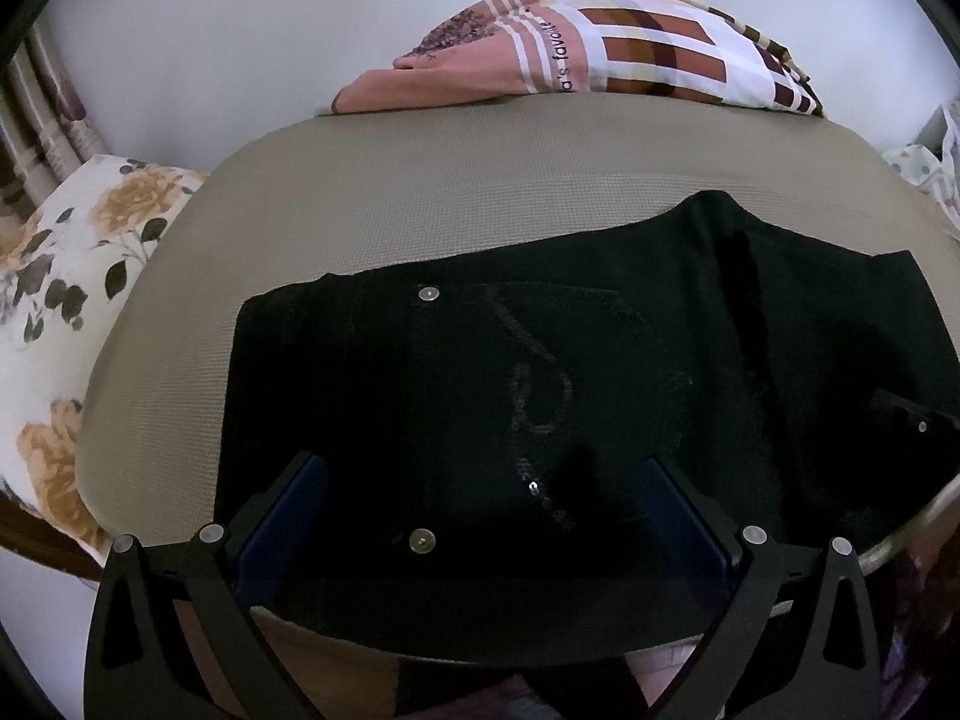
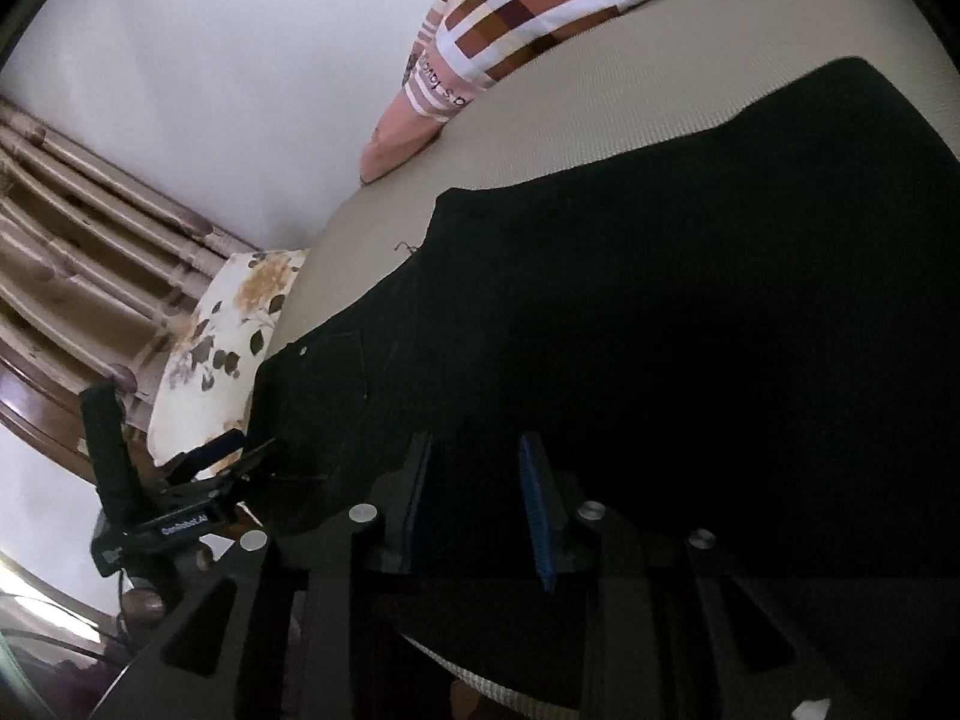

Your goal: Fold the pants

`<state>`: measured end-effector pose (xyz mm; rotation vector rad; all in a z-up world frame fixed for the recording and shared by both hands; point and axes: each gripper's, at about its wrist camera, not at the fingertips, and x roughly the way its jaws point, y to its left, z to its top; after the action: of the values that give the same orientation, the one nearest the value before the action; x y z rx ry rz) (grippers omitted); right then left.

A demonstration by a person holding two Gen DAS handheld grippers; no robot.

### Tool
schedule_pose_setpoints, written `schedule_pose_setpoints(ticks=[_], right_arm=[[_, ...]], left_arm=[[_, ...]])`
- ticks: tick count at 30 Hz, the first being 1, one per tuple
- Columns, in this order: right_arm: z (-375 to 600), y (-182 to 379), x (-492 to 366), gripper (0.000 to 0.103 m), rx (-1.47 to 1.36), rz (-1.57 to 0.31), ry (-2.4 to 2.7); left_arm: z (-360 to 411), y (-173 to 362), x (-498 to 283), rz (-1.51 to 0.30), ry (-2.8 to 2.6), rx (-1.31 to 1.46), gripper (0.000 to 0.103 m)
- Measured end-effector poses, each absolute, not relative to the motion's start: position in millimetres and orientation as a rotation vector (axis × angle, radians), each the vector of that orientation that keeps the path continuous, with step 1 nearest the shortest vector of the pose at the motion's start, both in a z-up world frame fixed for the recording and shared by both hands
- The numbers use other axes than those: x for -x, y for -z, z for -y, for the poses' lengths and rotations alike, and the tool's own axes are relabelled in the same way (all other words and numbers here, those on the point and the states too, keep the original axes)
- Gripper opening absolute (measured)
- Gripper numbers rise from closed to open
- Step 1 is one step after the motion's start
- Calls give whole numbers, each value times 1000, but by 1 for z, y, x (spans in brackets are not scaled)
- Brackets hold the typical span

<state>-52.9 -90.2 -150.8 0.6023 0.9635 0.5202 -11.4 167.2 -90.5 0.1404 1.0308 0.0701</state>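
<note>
Plainly, the black pants lie spread flat on a taupe woven pad that covers the bed, the waist end toward the left and the legs running off to the right. In the left wrist view two metal buttons show on the fabric, one at the far edge of the waist part and one at the near edge, with a faint stitched pocket outline between them.

The left gripper hovers over the near edge of the waist section, its jaws spread wide with the cloth visible between the blue pads and nothing pinched. From the right wrist camera the same left gripper appears at the corner of the pants, just beside a floral pillow.

The right gripper sits low over the dark fabric farther along the near edge. Its jaws stand a narrow gap apart; the cloth there is so dark that I cannot tell whether a fold is caught between them.

At the far side of the pad a patchwork pillow in pink, brown and white rests against the white wall. The floral pillow lies at the left end, touching the pad's edge.
</note>
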Motion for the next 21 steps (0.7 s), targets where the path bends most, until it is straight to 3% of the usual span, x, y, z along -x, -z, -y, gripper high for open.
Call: schedule_pose_setpoints(ticks=[9, 12, 16, 21], right_arm=[[83, 146, 54, 41, -570, -927, -525], [73, 143, 55, 58, -555, -916, -547], [50, 135, 56, 103, -470, -913, -624], [36, 133, 58, 103, -382, -922, -612]], left_arm=[[-166, 87, 14, -1028, -79, -148, 103], [-167, 87, 15, -1029, -89, -150, 103], [-168, 85, 18, -1028, -101, -146, 103], [-170, 83, 24, -1021, -109, -146, 103]])
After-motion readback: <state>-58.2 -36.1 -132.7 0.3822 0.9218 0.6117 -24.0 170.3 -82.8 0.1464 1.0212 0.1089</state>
